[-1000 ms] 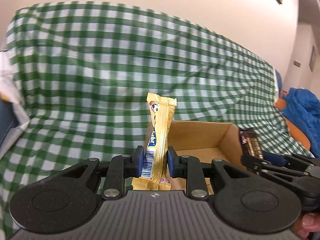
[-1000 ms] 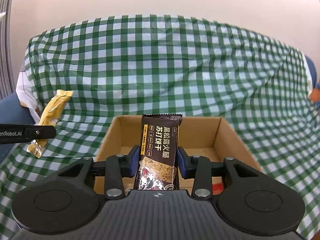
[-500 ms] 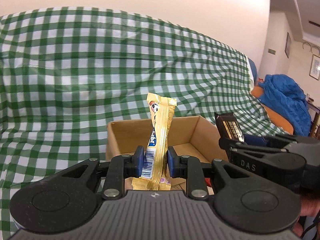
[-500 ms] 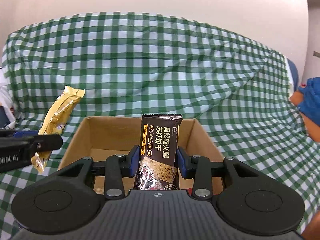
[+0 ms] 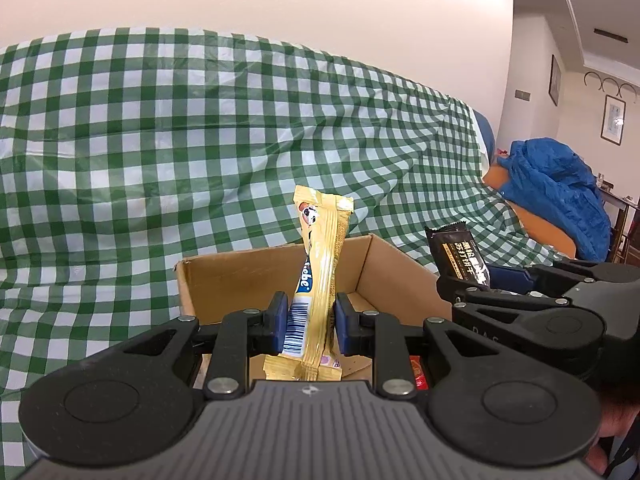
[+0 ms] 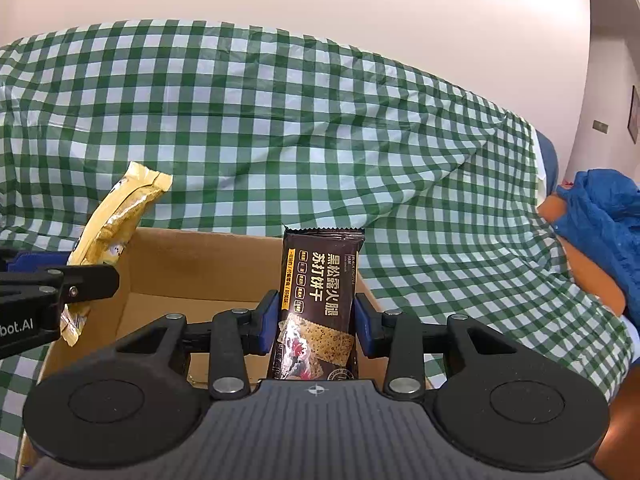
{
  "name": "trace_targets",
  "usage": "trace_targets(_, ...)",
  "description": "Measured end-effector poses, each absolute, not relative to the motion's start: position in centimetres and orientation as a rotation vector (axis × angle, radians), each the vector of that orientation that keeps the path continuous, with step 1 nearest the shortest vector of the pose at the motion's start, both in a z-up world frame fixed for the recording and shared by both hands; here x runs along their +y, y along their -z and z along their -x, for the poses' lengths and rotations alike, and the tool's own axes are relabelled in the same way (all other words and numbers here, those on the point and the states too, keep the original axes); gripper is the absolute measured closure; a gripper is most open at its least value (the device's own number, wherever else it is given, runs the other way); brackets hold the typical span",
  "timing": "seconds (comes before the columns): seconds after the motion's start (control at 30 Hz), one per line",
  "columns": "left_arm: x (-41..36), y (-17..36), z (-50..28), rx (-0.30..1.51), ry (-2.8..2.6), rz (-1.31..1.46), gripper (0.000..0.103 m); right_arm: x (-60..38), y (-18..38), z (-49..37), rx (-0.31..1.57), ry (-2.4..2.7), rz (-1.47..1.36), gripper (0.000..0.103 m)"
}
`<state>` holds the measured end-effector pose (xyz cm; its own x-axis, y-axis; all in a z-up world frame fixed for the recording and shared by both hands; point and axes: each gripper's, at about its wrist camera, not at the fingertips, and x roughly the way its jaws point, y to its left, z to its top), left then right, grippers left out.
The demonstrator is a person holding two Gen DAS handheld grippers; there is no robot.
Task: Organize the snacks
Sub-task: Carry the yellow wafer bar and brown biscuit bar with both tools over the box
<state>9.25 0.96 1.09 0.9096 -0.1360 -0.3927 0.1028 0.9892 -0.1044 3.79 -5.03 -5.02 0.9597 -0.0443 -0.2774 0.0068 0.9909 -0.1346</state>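
Item 1: gold snack bar (image 5: 318,280). Held upright in the left gripper (image 5: 307,326), whose jaws are clenched on its lower third, just above the crimped bottom seal. Location: over the near edge of the open cardboard box (image 5: 248,276), which sits on a green checked cloth (image 5: 160,140). Long axis near vertical, top seal pointing up and leaning slightly right; barcode faces the left pad. Handling, as judged: light, thin foil wrapper, slippery and easily creased, contents probably brittle. Best held across the flat faces near the middle, not by the seals.

Item 2: dark cracker packet (image 6: 318,304). Held upright in the right gripper (image 6: 316,326), jaws grasping it across its width at about mid-length. Location: over the box's right half, above the interior. Long axis vertical, serrated top edge up, printed face toward the camera. Handling, as judged: light, flatter and wider than item 1, fairly stiff; crackers inside would crush under hard squeeze.

Both items are off the box floor, not yet deposited.

Other: blue garment (image 5: 560,196) lies well apart to the right.
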Motion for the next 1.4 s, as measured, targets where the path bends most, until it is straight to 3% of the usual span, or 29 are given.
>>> trace_targets(1.4, 0.31, -1.61, -9.41, 0.385, 0.152, 0.067, 0.076, -4.85, 4.8, -3.16, 0.229, 0.061, 0.166, 0.062)
